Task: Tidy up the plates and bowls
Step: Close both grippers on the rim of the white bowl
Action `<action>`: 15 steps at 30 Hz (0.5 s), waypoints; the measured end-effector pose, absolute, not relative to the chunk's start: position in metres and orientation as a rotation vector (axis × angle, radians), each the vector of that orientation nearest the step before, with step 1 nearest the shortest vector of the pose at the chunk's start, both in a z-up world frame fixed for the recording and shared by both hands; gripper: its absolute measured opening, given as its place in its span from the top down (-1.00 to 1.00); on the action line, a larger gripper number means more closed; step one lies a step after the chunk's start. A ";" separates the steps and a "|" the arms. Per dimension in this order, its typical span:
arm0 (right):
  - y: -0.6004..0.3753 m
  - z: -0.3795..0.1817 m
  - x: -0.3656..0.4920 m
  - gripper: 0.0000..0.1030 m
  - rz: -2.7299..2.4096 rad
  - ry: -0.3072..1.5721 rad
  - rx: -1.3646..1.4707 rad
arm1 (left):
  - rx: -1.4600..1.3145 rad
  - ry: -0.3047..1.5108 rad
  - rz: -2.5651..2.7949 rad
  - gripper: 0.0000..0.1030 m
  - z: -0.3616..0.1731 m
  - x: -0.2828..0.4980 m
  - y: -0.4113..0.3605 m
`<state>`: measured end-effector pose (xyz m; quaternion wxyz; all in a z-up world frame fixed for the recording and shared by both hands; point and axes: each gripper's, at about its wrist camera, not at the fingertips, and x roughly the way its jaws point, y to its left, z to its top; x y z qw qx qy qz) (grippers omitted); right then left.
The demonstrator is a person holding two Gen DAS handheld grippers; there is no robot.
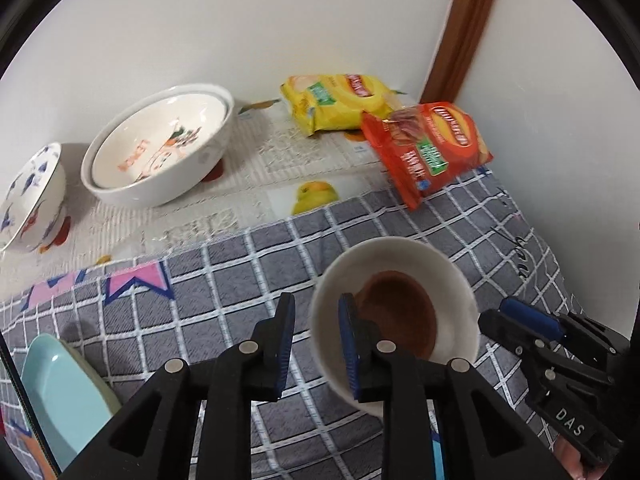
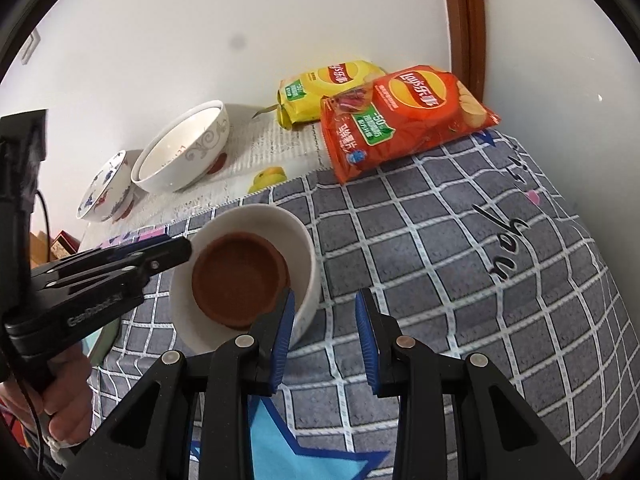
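Left tongs (image 1: 316,340) straddle white bowl (image 1: 452,280) rim, spread; right tongs (image 2: 325,340) spread; crisp bags (image 2: 400,120) behind.

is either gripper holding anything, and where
Nothing is gripped. The left gripper straddles the white bowl at its rim, pads not pressing; the right gripper is empty.

Both wrist views close, angled down; share white bowl (image 1: 394,320) (image 2: 244,276).

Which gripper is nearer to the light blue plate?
Left. The left gripper is beside the light blue plate; the right gripper is beyond the white bowl.
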<state>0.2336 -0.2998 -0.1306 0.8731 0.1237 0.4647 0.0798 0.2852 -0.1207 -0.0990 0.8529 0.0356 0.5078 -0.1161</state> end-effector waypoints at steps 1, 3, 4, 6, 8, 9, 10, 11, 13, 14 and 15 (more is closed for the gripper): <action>-0.299 -0.131 0.236 0.39 0.169 0.972 0.259 | 0.069 1.078 -0.240 0.59 -0.100 0.286 -0.118; -0.297 -0.132 0.240 0.39 0.172 0.980 0.259 | 0.063 1.096 -0.231 0.59 -0.105 0.286 -0.115; -0.296 -0.133 0.242 0.39 0.173 0.983 0.260 | 0.061 1.104 -0.222 0.59 -0.107 0.286 -0.114; -0.294 -0.136 0.247 0.39 0.169 0.996 0.260 | 0.057 1.116 -0.215 0.58 -0.111 0.287 -0.112; -0.294 -0.140 0.252 0.39 0.162 1.013 0.261 | 0.044 1.134 -0.224 0.58 -0.116 0.287 -0.111; -0.293 -0.142 0.254 0.39 0.162 1.019 0.264 | 0.043 1.141 -0.225 0.58 -0.118 0.288 -0.111; -0.293 -0.144 0.255 0.39 0.164 1.024 0.268 | 0.043 1.145 -0.225 0.58 -0.119 0.288 -0.111; -0.293 -0.145 0.256 0.39 0.170 1.026 0.274 | 0.045 1.146 -0.225 0.58 -0.120 0.288 -0.112; -0.292 -0.147 0.259 0.39 0.178 1.030 0.280 | 0.051 1.152 -0.222 0.58 -0.123 0.289 -0.114; -0.291 -0.149 0.260 0.39 0.172 1.035 0.275 | 0.055 1.156 -0.221 0.58 -0.125 0.289 -0.115; -0.290 -0.151 0.262 0.39 0.168 1.044 0.270 | 0.056 1.159 -0.221 0.58 -0.126 0.290 -0.115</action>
